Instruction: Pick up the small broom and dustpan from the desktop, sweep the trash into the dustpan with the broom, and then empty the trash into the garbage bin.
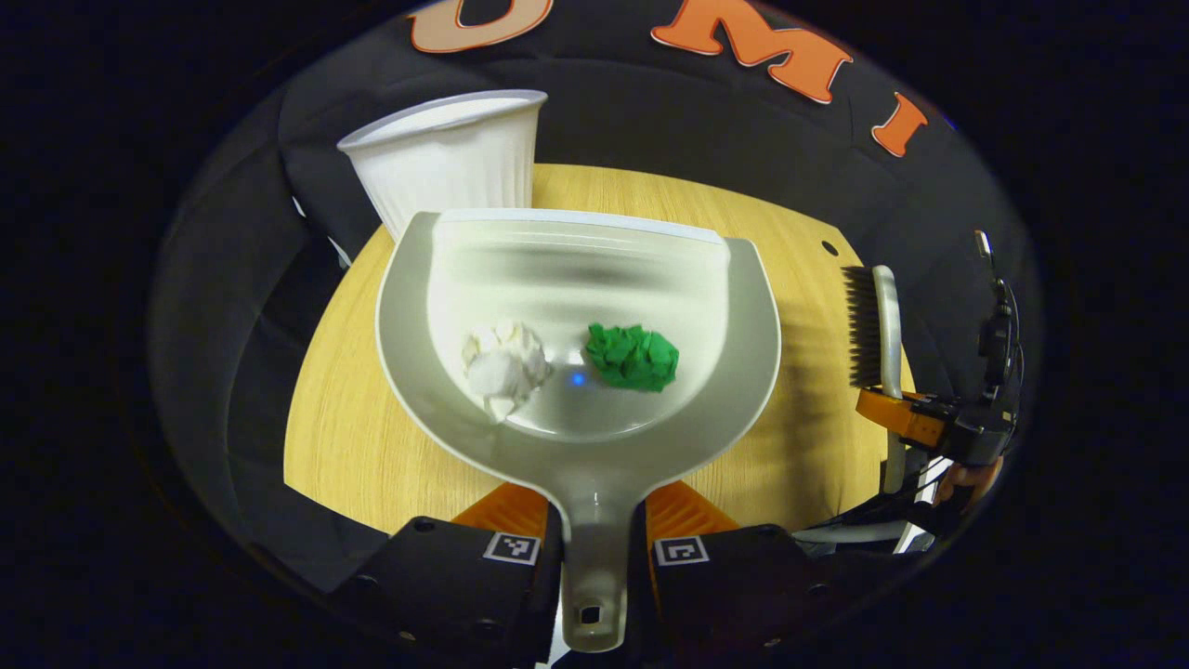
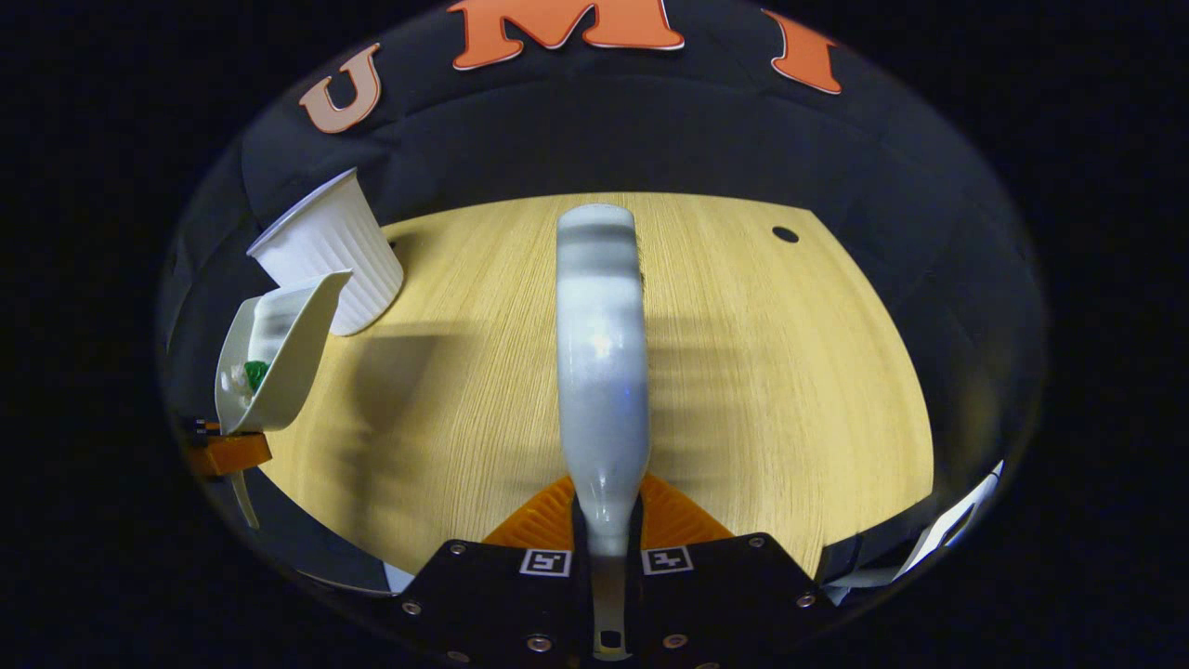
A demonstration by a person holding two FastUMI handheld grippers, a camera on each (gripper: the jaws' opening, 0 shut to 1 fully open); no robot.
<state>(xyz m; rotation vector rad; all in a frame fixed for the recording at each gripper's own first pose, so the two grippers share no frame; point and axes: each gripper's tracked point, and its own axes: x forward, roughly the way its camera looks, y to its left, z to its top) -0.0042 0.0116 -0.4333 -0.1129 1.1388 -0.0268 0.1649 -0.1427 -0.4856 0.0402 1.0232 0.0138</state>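
My left gripper [image 1: 594, 520] is shut on the handle of the pale grey dustpan [image 1: 743, 307], which is lifted above the wooden desktop [image 1: 372, 446]. Inside the pan lie a crumpled white paper ball [image 1: 504, 364] and a crumpled green paper ball [image 1: 633, 356]. The white ribbed garbage bin [image 1: 455, 163] stands just beyond the pan's far left edge. My right gripper [image 2: 606, 525] is shut on the handle of the small broom [image 2: 601, 353], seen from its back. In the left gripper view the broom [image 1: 873, 325] shows at the right with its dark bristles. In the right gripper view the dustpan [image 2: 279, 353] hangs tilted beside the bin [image 2: 330, 251].
The desktop [image 2: 790, 390] has a small dark hole [image 2: 785, 234] near its far right corner. Black cloth walls surround the table on all sides. A hand [image 1: 971, 478] holds the right gripper at the table's right edge.
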